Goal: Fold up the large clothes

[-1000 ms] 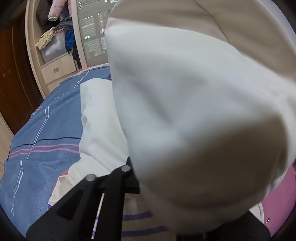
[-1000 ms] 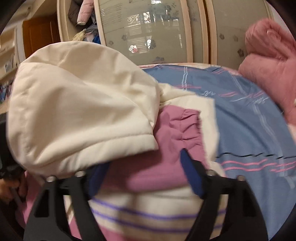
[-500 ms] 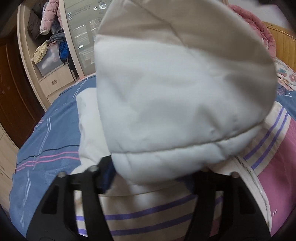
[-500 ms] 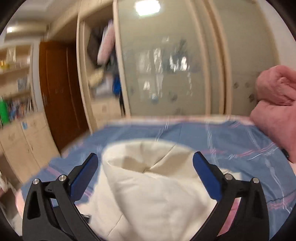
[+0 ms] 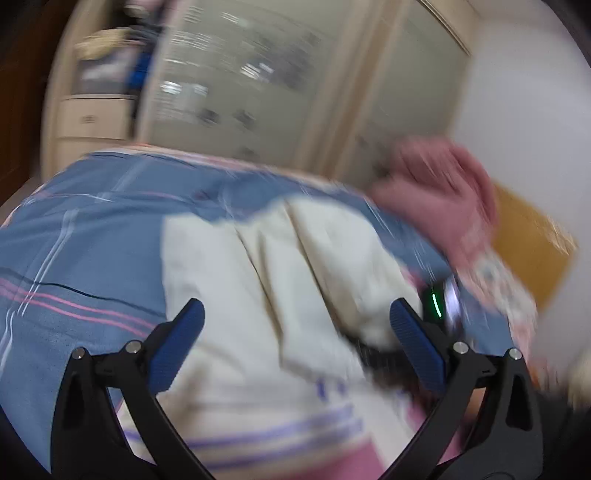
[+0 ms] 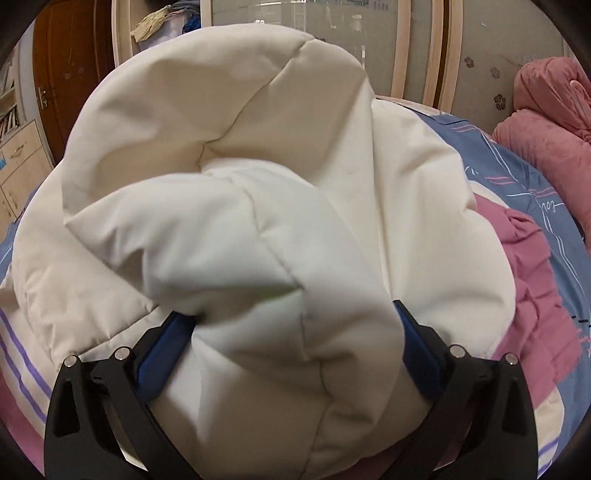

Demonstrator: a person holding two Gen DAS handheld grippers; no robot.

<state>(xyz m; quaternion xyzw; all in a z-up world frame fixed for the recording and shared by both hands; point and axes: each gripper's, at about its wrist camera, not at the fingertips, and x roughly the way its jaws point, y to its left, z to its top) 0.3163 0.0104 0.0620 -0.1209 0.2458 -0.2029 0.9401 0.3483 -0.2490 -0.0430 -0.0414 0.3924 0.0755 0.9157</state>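
Padded cream jacket (image 6: pixel 258 206) found lying bunched on the bed (image 5: pixel 74 236), over the blue striped bedsheet (image 6: pixel 524 177), with its pink panel (image 6: pixel 535 295) and purple-striped hem exposed at the sides. Left gripper (image 5: pixel 295 341) noted with jaws spread wide, having just been opening, and nothing between them; the jacket lies beyond and below the blue pads (image 5: pixel 177 343), not touched by them. Left view heavily blurred, so finer detail there not determinable. Right gripper (image 6: pixel 291 354) noted with jaws spread to full width, a puffy mound of the jacket bulging between the pads; whether the pads press on the fabric or merely flank it cannot be told with certainty, though the spread suggests no pinch. Fold judged incomplete: the mound stands high and rounded rather than flat. Risks from here, as judgement only: padded filling likely to spring back once released, undoing any fold laid; a closing bite on so thick a bundle likely to catch several layers at once, dragging the lower panel out of line; slippery shell fabric liable to slide from the pads if gripped only at the crown of the bulge. Pink blanket (image 6: pixel 550 110) heaped near the far edge of the bed, close enough to be snagged or swept if the jacket is swung that way. Wardrobe (image 6: pixel 332 22) behind, well apart, no concern.
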